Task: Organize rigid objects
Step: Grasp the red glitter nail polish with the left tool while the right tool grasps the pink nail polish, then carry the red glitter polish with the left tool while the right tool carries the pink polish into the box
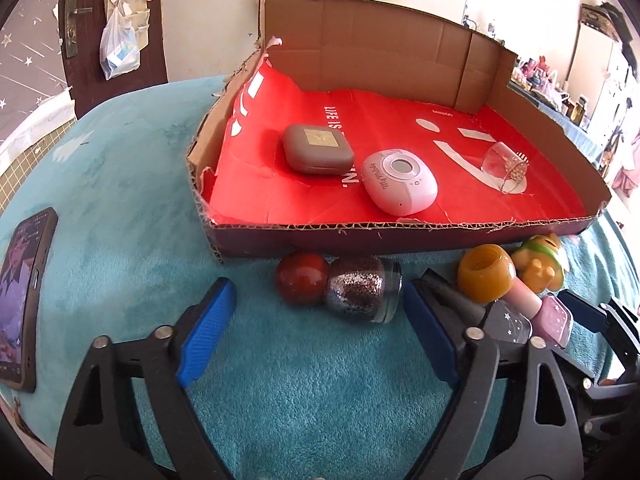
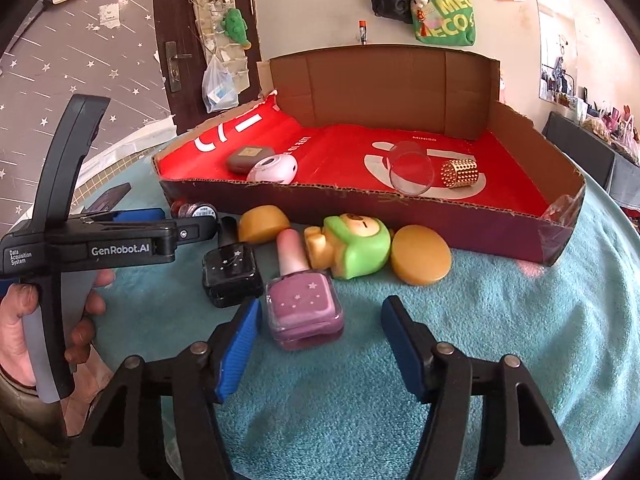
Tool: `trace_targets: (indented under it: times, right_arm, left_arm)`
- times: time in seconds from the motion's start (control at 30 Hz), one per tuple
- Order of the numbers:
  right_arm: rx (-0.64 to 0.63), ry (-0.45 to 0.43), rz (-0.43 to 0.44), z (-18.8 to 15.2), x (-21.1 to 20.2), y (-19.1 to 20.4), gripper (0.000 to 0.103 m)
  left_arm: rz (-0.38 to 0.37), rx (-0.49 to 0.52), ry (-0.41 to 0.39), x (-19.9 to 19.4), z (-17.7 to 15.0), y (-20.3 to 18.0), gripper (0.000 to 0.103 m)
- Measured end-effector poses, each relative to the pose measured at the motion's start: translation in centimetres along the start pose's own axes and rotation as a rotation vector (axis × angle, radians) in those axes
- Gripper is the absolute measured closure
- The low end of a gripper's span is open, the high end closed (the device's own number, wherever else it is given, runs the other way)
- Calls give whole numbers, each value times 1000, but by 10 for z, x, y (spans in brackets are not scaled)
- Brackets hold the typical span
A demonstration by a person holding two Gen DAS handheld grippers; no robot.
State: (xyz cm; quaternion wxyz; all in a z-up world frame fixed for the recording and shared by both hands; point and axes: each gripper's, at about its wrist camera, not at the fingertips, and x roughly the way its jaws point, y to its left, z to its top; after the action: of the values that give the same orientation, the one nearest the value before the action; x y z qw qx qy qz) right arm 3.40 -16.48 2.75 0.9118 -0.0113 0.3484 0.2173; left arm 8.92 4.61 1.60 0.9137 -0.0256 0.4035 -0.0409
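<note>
Two grippers work over a teal plush cloth (image 1: 120,200) that covers the whole surface; at far left a phone (image 1: 24,300) lies on it, with a dark door (image 2: 176,12) and a hanging plastic bag (image 2: 218,84) behind. The left gripper (image 1: 316,336) stands with jaws apart and nothing between them, just short of a glitter bottle with a red cap (image 1: 344,290). Beyond lies a cardboard tray lined in red (image 2: 460,204), holding a grey case (image 1: 318,149), a white case (image 1: 398,182) and a clear cup (image 2: 412,174). The right gripper (image 2: 320,344) has its jaws apart, near a pink polish bottle (image 2: 304,300); a black bottle (image 2: 230,274), a green toy (image 2: 352,246) and a yellow lid (image 2: 420,260) lie alongside; a green bag (image 2: 444,16) hangs on the cream wall.
</note>
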Motion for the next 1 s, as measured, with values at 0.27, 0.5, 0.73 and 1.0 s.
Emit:
trace_targets:
  times: [0.27, 0.5, 0.73, 1.0]
  right_arm:
    - [-31, -2, 8, 3, 6, 8, 61]
    - [-14, -3, 45, 4, -1, 5, 62]
    - [-35, -67, 79, 9, -22, 13, 62]
    - [-34, -106, 85, 16, -34, 14, 62]
  left_arm:
    - [-14, 37, -3, 2, 4, -9, 46]
    - [-71, 6, -5, -6, 3, -4, 47]
    - [-100, 19, -18, -17, 1, -12, 47]
    - [-126, 44, -61, -34, 2, -21, 48]
